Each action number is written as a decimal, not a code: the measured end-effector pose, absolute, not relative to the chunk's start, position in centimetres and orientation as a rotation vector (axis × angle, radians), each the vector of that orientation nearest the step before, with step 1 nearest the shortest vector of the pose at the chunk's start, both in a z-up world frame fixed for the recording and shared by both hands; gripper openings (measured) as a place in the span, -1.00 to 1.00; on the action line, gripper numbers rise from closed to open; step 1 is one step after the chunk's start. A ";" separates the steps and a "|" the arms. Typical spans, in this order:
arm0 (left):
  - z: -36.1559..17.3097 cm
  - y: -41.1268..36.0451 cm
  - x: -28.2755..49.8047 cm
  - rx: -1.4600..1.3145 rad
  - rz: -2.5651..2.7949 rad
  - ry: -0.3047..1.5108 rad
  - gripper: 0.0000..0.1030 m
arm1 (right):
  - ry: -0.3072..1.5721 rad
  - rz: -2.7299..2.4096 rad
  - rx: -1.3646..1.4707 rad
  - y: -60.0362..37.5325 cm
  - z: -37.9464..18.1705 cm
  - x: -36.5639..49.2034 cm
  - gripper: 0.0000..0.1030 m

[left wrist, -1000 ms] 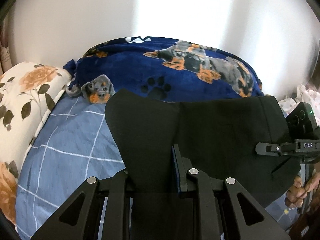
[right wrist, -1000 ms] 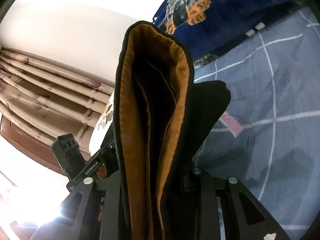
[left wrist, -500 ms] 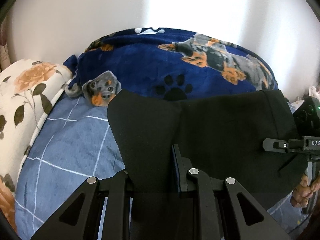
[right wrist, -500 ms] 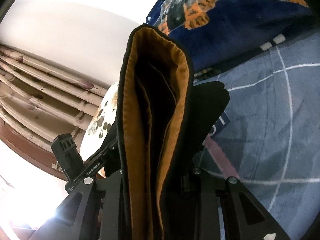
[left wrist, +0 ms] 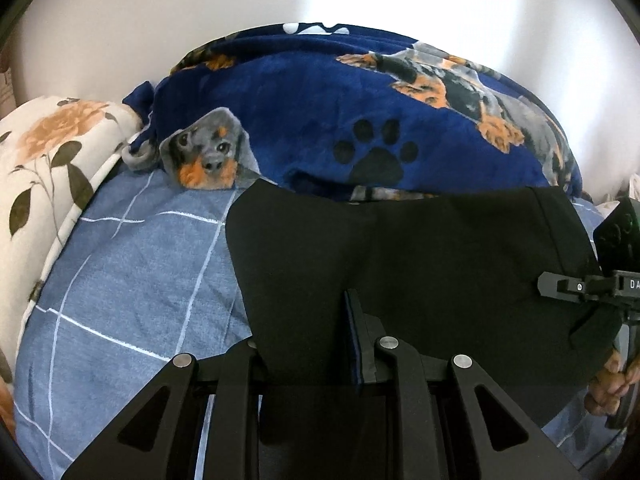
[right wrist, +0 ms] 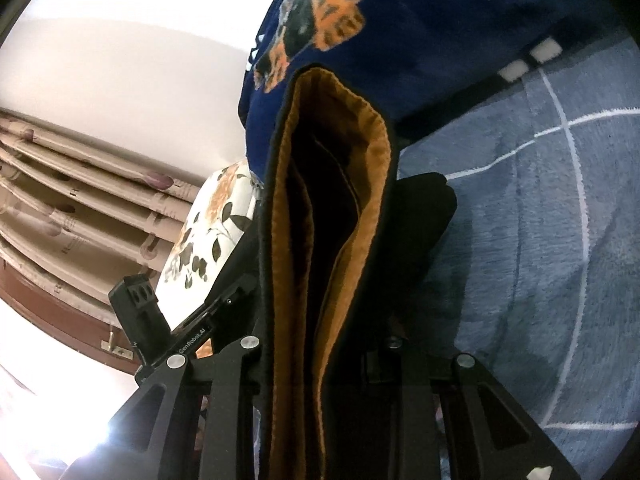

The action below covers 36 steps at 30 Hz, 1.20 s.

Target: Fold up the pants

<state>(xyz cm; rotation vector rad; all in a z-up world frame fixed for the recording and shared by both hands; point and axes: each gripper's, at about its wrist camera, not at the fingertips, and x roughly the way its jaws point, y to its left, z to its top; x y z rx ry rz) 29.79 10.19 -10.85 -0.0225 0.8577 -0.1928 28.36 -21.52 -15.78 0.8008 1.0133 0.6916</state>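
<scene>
left gripper: jaws clamped on the near edge of the black pants, cloth pinched between them and running away from the camera toward the far side. right gripper: jaws clamped on a stacked edge of the same pants, orange lining showing between the black layers (layer count not clear).

in the left wrist view the right gripper sits at the right end of the same panel, so the held edge runs left to right between the two jaws, with the cloth stretched fairly taut. long axis of this folded panel: across the scene, left-right. both hands look about equally near to it; neither has slack.

pants are over the blue checked bed sheet; cannot tell whether the far edge touches it. judgement: a fold is in hand, and the coming move turns on keeping both held points level.

farther: dog-print blanket heaped just beyond the far edge of the pants, floral pillow at far left, white wall behind.

containers: none seen.
</scene>
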 end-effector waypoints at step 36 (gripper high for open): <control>-13.8 11.7 30.3 -0.044 -0.050 0.849 0.44 | 0.973 0.491 0.553 -19.7 -14.9 26.7 -0.28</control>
